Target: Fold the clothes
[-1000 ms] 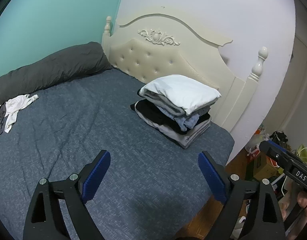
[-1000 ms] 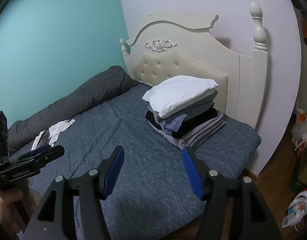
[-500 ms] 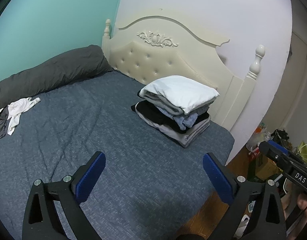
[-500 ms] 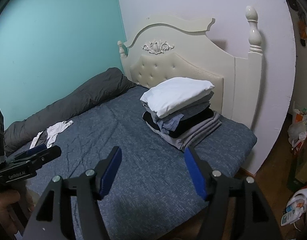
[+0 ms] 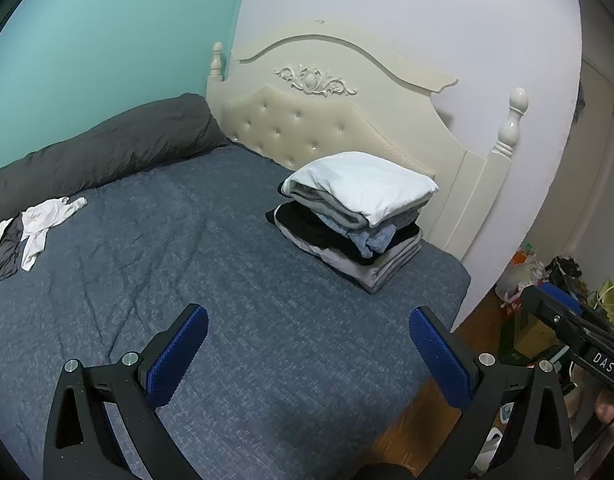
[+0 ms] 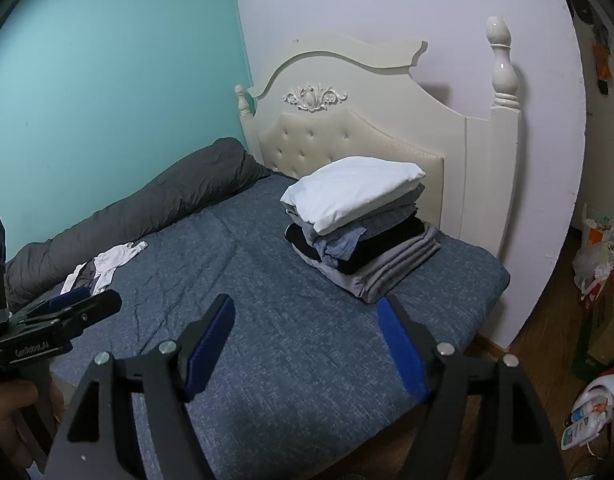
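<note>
Nearest in the left wrist view, the left hand-held gripper (image 5: 307, 344) has its blue pads spread wide over the bed's blue cover (image 5: 235, 288), with nothing between them. In the right wrist view, the right hand-held gripper (image 6: 307, 344) is also empty, and its jaws are opening above the near edge of the bed. Farther on, a stack of folded clothes (image 5: 355, 216) sits on the bed just before the cream headboard (image 5: 327, 120), with a white piece on top and grey and black ones below. Across the bed, well apart from the stack, loose white and grey clothes (image 5: 27, 236) lie crumpled beside a long dark grey roll of bedding (image 5: 107, 148) against the teal wall.
</note>
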Motion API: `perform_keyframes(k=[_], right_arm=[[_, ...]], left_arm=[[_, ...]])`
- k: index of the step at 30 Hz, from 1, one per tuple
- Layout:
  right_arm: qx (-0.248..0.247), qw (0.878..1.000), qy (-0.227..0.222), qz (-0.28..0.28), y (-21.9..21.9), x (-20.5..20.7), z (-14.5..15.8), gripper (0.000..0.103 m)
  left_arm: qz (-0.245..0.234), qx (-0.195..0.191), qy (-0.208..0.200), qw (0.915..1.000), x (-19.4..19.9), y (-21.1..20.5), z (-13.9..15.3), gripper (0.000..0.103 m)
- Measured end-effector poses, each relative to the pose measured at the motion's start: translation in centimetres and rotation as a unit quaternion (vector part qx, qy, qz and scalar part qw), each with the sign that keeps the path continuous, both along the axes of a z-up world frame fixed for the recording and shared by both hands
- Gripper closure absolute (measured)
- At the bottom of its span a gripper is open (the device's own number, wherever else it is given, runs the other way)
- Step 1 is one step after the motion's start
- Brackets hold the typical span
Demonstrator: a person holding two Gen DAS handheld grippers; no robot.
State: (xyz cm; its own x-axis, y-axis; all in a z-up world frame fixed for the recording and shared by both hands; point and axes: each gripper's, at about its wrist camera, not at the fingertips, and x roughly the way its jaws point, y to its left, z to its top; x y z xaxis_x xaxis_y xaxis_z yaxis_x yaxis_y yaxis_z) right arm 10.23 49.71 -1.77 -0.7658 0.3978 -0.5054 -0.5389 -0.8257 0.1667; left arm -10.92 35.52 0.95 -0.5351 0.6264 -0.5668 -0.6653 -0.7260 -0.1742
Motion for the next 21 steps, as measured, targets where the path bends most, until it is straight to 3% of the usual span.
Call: perform_keyframes(k=[12, 21], right_arm=[[0.002, 1.0, 0.002, 0.0, -0.5, 0.5, -0.1, 0.026], [0.003, 1.0, 0.005, 0.001, -0.9, 1.1, 0.0, 0.019]], left_arm=[[0.005, 0.002, 0.002, 1.0, 0.8, -0.4, 0.0, 0.0], [0.006, 0.002, 0.001, 1.0, 1.2, -0.6, 0.0, 0.0]])
